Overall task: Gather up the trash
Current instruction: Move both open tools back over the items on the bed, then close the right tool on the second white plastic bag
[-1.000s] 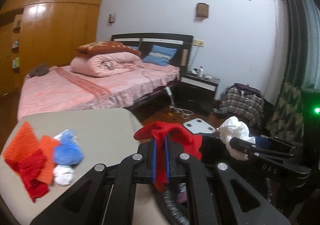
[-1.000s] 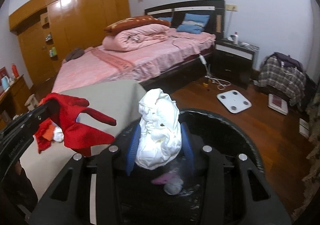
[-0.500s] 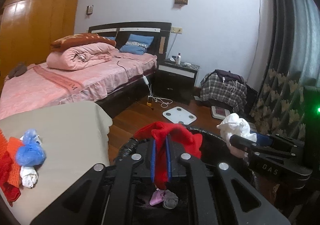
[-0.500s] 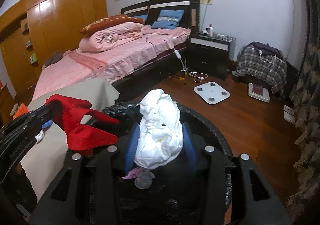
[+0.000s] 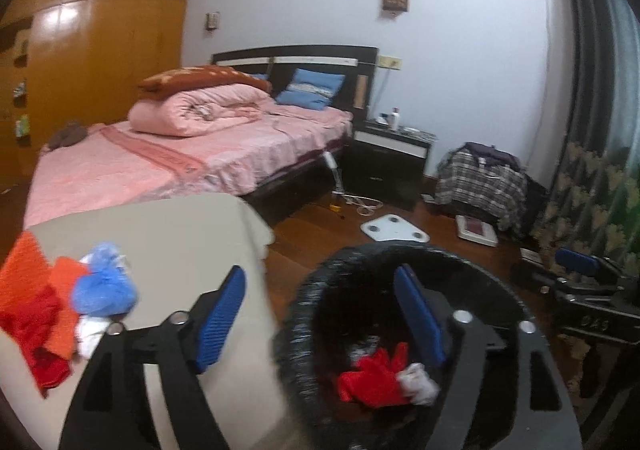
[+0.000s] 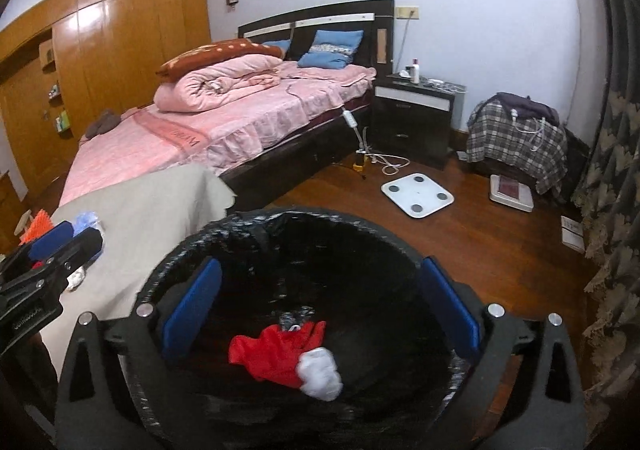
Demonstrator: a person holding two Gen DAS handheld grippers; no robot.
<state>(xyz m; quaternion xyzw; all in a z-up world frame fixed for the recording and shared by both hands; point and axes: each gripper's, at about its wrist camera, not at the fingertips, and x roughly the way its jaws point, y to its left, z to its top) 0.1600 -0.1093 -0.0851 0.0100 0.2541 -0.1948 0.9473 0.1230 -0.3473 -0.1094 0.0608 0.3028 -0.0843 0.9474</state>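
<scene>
A black-lined trash bin (image 6: 248, 226) stands on the floor beside a beige-covered table (image 5: 168, 234). A red cloth scrap (image 6: 276, 350) and a white wad (image 6: 320, 372) lie at its bottom, also in the left wrist view: red scrap (image 5: 372, 374), white wad (image 5: 416, 378). My left gripper (image 5: 320, 314) is open and empty, straddling the bin's left rim (image 5: 296, 314). My right gripper (image 6: 320, 306) is open and empty over the bin. On the table lie orange and red scraps (image 5: 36, 306), a blue wad (image 5: 104, 286) and a white wad (image 5: 90, 334).
A pink bed (image 6: 224, 122) stands behind the table, with a dark nightstand (image 6: 416, 110) to its right. A white scale (image 6: 418, 194), cables and a plaid-covered pile (image 6: 516, 138) are on the wooden floor. Patterned curtains (image 6: 608, 178) hang on the right.
Both grippers opened. The red cloth dropped from the left gripper and the white wad from the right one; both now lie in the bin. The left view swung back toward the table.
</scene>
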